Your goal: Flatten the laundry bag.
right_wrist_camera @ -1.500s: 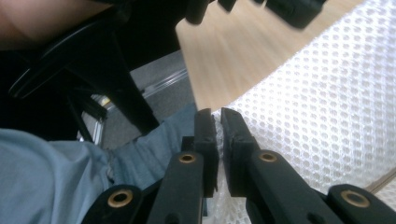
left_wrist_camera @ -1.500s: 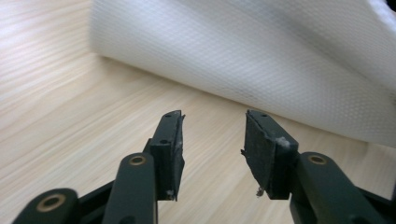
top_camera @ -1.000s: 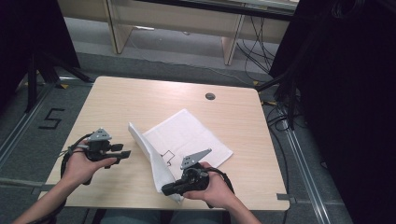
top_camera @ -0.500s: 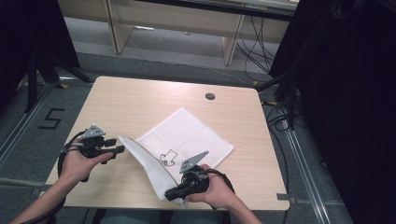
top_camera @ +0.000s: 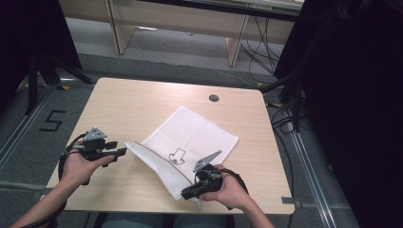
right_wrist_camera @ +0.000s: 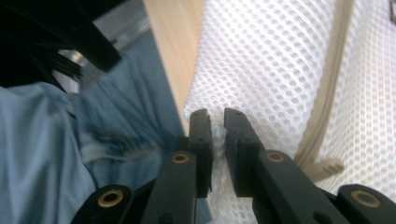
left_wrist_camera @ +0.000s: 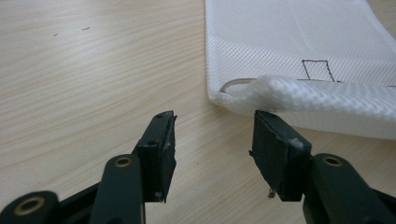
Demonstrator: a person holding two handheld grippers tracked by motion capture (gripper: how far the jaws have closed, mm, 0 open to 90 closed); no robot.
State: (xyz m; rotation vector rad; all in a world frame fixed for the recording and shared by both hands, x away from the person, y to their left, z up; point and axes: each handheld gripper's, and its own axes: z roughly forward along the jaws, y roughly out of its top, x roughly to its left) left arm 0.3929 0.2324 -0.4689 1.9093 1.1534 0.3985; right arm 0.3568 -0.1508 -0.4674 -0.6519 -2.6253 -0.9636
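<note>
Your right gripper (right_wrist_camera: 216,126) pinches the white mesh bag's (top_camera: 190,137) near corner at the table's (top_camera: 142,99) six o'clock edge; your left gripper (left_wrist_camera: 212,135) is spread, the bag's folded corner just at one o'clock.

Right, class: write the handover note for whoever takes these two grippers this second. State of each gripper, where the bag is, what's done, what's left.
Left gripper: open, jaws apart just short of the near corner of the white mesh bag, not touching it.
Right gripper: shut on the bag's near edge, mesh pinched between its jaws, at the table's front edge.
Bag: lies flat mid-table, its near edge lifted and folded over, a beige zipper along it.
Done: one side gripped and raised.
Left: probably close the left gripper on the free corner, then carry the fold across.
</note>
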